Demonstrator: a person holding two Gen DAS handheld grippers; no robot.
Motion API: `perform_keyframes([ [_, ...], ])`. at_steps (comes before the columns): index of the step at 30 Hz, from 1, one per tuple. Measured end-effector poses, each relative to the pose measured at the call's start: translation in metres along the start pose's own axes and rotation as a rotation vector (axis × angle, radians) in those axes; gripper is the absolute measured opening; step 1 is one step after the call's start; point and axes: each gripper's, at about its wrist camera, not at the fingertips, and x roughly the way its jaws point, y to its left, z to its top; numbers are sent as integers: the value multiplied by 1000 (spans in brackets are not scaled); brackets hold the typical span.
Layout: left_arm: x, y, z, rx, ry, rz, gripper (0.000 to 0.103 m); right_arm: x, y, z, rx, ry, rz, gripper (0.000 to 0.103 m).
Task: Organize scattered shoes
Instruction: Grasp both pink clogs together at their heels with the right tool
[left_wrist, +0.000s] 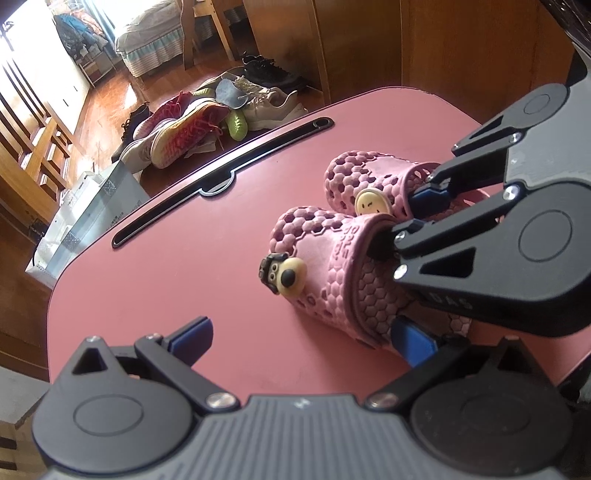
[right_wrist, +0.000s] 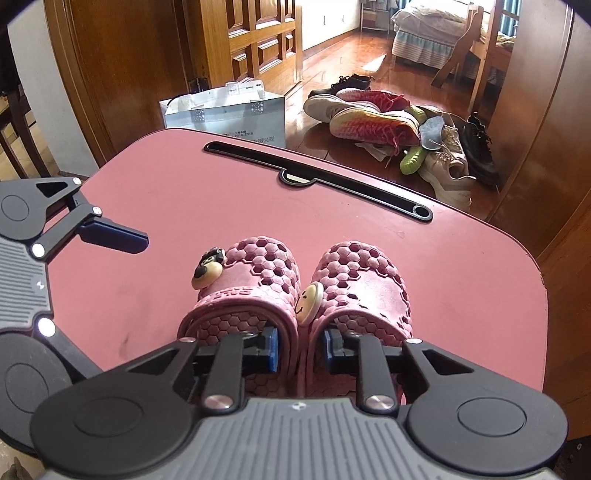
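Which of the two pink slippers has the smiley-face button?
The right-hand slipper, on its inner edge: a smiley button. The left slipper carries a dog-face charm instead.

A shiny brown wood floor (right_wrist: 332, 62) lies ahead, with a bed (right_wrist: 436, 33) far off and a wood door (right_wrist: 258, 40) ahead-left.

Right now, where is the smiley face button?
In the right wrist view, the smiley face button sits between the two pink slippers, just ahead of the right tongs.
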Motion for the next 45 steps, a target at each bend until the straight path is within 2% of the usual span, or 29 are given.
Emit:
perform_keyframes([
  [8,0,-10,3,36,-23,-17,103,-6,-7,-4,20,18,-31,21],
  [25,-10,-53,7,197,-119,-96,103,-32,-33,-28,84,33,-83,21],
  [30,-6,-63,9,232,-108,-120,103,-32,-41,-39,98,28,-88,21],
  [35,-4,-73,9,288,-119,-111,103,-35,-42,-44,94,8,-71,22],
  [40,-6,-73,9,284,-122,-136,103,-42,-47,-46,109,-11,-28,34],
  [42,-8,-72,8,286,-124,-150,103,-43,-47,-46,108,-16,-16,44],
  [45,-10,-74,5,303,-121,-174,103,-41,-46,-45,102,-10,-14,44],
])
